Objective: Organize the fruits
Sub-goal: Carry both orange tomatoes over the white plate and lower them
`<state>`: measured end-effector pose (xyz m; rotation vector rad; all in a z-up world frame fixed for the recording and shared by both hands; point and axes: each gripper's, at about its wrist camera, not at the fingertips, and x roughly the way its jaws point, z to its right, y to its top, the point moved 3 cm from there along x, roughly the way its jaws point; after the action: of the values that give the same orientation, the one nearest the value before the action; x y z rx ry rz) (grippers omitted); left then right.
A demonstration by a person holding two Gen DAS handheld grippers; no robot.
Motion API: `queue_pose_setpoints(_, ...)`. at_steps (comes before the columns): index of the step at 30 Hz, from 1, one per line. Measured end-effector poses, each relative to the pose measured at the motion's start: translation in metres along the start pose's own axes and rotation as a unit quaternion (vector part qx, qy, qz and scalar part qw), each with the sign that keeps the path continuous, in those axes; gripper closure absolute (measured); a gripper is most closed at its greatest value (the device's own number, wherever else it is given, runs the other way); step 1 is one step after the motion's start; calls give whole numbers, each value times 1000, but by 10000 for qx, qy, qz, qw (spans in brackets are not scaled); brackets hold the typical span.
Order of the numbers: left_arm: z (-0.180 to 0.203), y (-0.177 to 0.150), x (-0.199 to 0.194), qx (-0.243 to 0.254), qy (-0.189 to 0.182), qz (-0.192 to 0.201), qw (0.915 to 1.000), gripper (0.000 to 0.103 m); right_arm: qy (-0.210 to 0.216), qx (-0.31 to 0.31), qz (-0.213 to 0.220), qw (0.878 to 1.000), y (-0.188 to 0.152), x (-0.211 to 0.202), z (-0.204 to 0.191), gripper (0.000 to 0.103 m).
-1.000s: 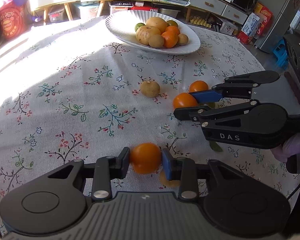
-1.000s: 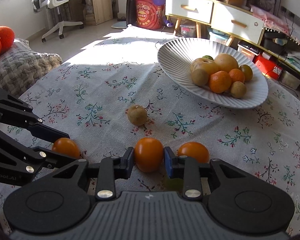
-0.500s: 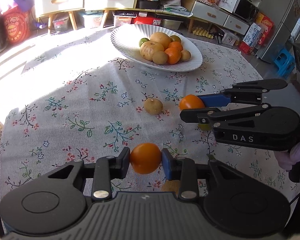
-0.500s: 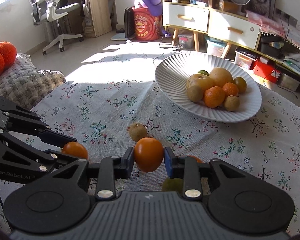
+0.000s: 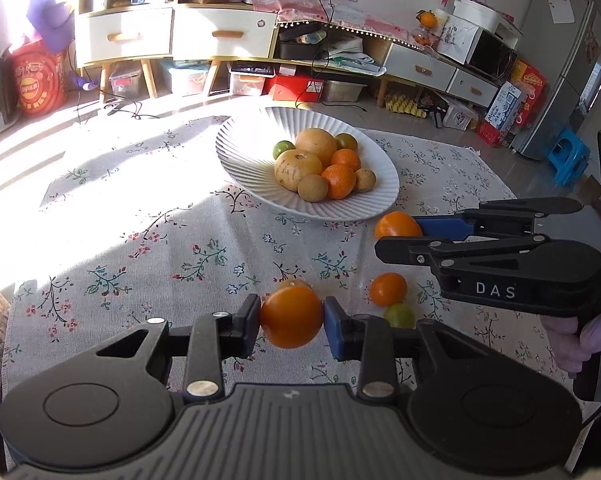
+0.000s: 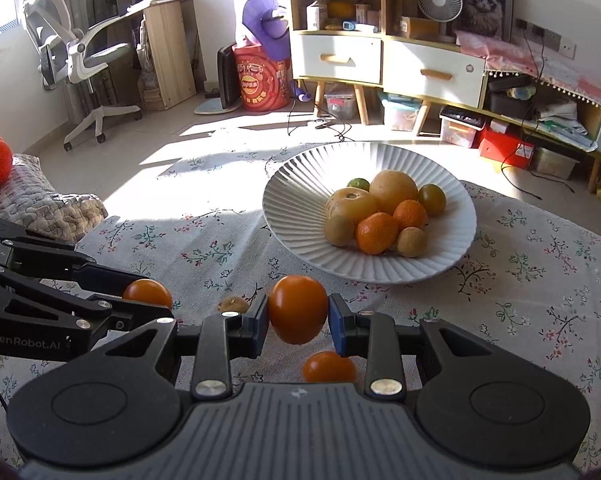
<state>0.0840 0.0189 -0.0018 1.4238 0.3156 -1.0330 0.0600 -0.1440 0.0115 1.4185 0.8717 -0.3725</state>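
In the left wrist view the left gripper (image 5: 292,322) is clenched on an orange fruit (image 5: 291,317), pads pressing it from both sides, held above the floral tablecloth (image 5: 148,248) on the near side of the white ribbed bowl (image 5: 240,160). To set it down well, it should travel over the bowl's near rim and come down on the bare ribbed part left of the pile, since a drop onto the heaped fruit could send one rolling out. Just behind the held fruit a brownish one is mostly hidden. Nearer than the bowl, to its right, a loose orange fruit (image 5: 388,289) and a green fruit (image 5: 398,314) lie on the cloth, the green one partly cut off by the finger

In the right wrist view the right gripper (image 6: 298,318) likewise grasps a second orange fruit (image 6: 298,309), short of the bowl's (image 6: 300,184) near rim. Both grippers head for the same bowl, so one should go first to avoid a clash. Below it a loose orange fruit (image 6: 329,366) is partly covered by the gripper body; a brown fruit (image 6: 232,304) peeks out beside the left finger
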Motion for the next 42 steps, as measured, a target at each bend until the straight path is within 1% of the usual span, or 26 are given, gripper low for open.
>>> queue_pose_setpoints(7, 9, 20, 7, -48, -38, 328, 9994, 82, -133, 242, 182, 9995, 11, -3, 18, 74)
queue_pose_setpoints(11, 13, 31, 14, -187, -155, 419, 9988, 82, -231, 360, 242, 9988, 16, -2, 30, 74)
queue_pose_setpoints(17, 14, 50, 26, -296, -175, 414, 9986, 82, -372, 453, 296, 9978, 24, 3, 49, 74)
queue_pose_setpoints(22, 12, 71, 41, -347, -162, 442, 9983, 82, -355, 673, 261, 9968, 28, 9, 65, 74)
queue_pose_setpoints(25, 11, 83, 52, -385, -121, 480, 9980, 82, -330, 751, 264, 9963, 30, 13, 73, 74)
queue_pose_setpoints(32, -2, 106, 82, -652, 5, 478, 9967, 82, -270, 849, 243, 9957, 30, 24, 80, 74)
queue_pose_setpoints(39, -2, 122, 105, -525, 234, 555, 9968, 82, -329, 773, 169, 9963, 34, 37, 87, 74)
queue_pose_setpoints(42, -4, 126, 113, -586, 264, 540, 9965, 82, -327, 808, 165, 9961, 36, 42, 91, 74)
